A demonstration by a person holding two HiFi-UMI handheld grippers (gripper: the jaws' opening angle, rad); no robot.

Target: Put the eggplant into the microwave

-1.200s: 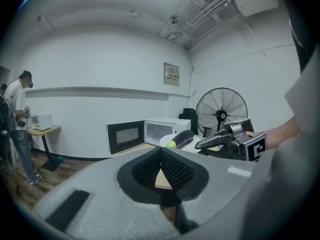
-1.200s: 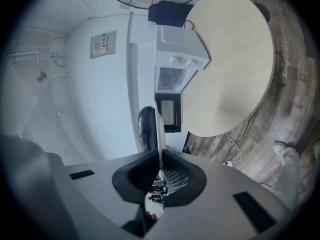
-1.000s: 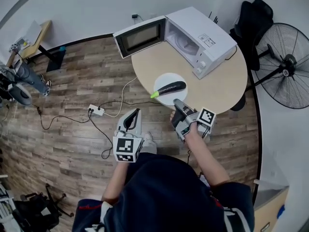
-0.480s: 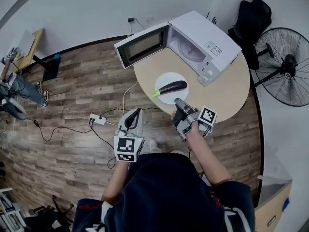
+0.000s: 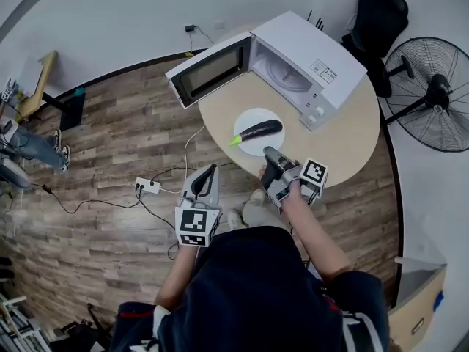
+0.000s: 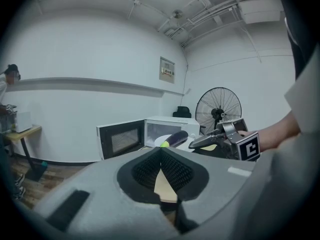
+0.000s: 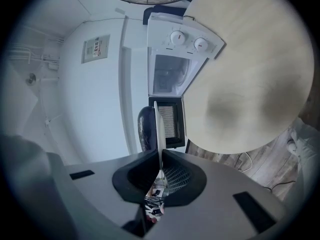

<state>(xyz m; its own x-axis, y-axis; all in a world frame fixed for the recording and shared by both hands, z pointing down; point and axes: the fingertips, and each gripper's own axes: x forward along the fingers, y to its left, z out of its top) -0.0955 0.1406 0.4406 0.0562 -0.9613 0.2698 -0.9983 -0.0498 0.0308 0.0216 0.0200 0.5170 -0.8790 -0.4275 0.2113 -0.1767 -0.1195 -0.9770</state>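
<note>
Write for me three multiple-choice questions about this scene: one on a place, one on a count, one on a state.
1. Where does the dark purple eggplant lie?
A. inside the white microwave
B. on the round white plate
C. in a metal bowl
2. How many round knobs has the microwave?
A. two
B. one
C. four
3. The microwave's door is:
A. shut
B. removed
C. open
Answers: B, it rests on the plate; A, two show beside the cavity; C, it stands swung wide.
</note>
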